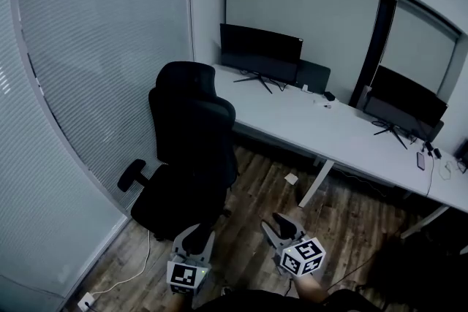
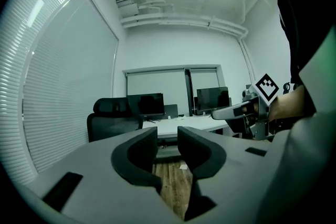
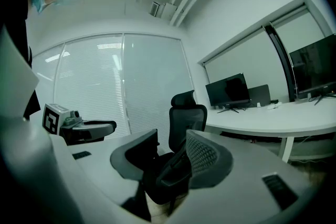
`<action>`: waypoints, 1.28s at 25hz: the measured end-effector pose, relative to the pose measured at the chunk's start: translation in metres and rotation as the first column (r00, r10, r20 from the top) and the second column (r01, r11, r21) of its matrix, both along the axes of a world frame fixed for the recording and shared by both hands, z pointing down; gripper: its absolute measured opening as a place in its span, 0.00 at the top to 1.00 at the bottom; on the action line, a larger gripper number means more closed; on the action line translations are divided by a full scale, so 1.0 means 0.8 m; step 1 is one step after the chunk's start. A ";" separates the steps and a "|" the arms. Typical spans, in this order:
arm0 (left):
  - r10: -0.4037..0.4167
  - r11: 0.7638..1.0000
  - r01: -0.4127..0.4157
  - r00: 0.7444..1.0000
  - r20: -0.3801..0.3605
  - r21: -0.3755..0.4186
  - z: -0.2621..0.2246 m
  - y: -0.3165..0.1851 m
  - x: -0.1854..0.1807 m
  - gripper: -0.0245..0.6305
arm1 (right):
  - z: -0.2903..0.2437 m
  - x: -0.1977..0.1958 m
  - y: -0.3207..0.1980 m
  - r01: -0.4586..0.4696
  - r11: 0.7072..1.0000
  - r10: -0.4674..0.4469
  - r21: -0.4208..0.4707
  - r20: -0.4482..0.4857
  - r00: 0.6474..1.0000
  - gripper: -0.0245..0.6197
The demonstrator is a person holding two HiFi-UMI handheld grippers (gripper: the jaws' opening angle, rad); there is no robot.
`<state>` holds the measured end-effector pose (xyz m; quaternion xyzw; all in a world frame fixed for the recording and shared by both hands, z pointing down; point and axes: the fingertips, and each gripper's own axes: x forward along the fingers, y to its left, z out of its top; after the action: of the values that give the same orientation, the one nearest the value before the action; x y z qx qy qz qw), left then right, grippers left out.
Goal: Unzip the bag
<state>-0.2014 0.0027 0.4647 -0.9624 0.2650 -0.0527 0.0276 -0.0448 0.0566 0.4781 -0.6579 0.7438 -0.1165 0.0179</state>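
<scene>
No bag shows in any view. Both grippers are held low in front of the person, above a wooden floor (image 1: pixel 252 212). My left gripper (image 1: pixel 196 236) points towards a black office chair (image 1: pixel 186 150); in the left gripper view its jaws (image 2: pixel 168 147) stand a little apart with only floor between them. My right gripper (image 1: pixel 281 229) hangs beside it to the right. In the right gripper view its jaws (image 3: pixel 170 152) are open with nothing in them, and the chair (image 3: pixel 186 118) shows behind the gap.
A long white desk (image 1: pixel 329 128) runs along the back wall with two dark monitors (image 1: pixel 261 51) (image 1: pixel 406 95). A glass wall with blinds (image 1: pixel 95 62) curves along the left. A white cable and socket (image 1: pixel 88 299) lie on the floor at the left.
</scene>
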 end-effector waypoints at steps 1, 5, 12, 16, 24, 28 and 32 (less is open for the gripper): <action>0.003 1.000 -0.003 1.000 0.004 0.001 0.005 -0.011 -0.002 0.79 | 0.003 0.000 -0.011 -0.003 1.000 0.003 -0.003 0.002 1.000 0.73; -0.016 1.000 0.016 1.000 0.011 -0.009 0.020 -0.047 -0.007 0.77 | 0.014 0.006 -0.044 -0.007 1.000 0.007 -0.019 0.019 1.000 0.73; -0.054 0.998 0.054 0.998 0.017 -0.016 0.035 -0.088 0.011 0.77 | 0.030 0.026 -0.103 0.044 0.999 -0.043 -0.028 0.031 0.999 0.73; -0.090 0.995 0.090 0.996 0.019 -0.030 0.041 -0.115 0.041 0.74 | 0.044 0.055 -0.149 0.111 0.993 -0.109 -0.039 0.036 0.993 0.73; -0.198 0.980 0.199 0.979 0.047 -0.019 0.048 -0.178 0.124 0.68 | 0.065 0.128 -0.246 0.262 0.963 -0.261 -0.069 0.021 0.965 0.73; -0.239 0.970 0.241 0.969 0.066 -0.036 0.062 -0.205 0.165 0.65 | 0.089 0.148 -0.291 0.355 0.930 -0.355 -0.094 0.012 0.935 0.73; -0.258 0.964 0.264 0.959 0.119 -0.033 0.081 -0.222 0.197 0.64 | 0.125 0.158 -0.320 0.448 0.883 -0.453 -0.144 -0.008 0.891 0.73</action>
<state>-0.0436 -0.1747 0.5293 -0.9149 0.3861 -0.1172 0.0119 0.0814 -0.1998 0.5778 -0.4691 0.8666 -0.1549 -0.0706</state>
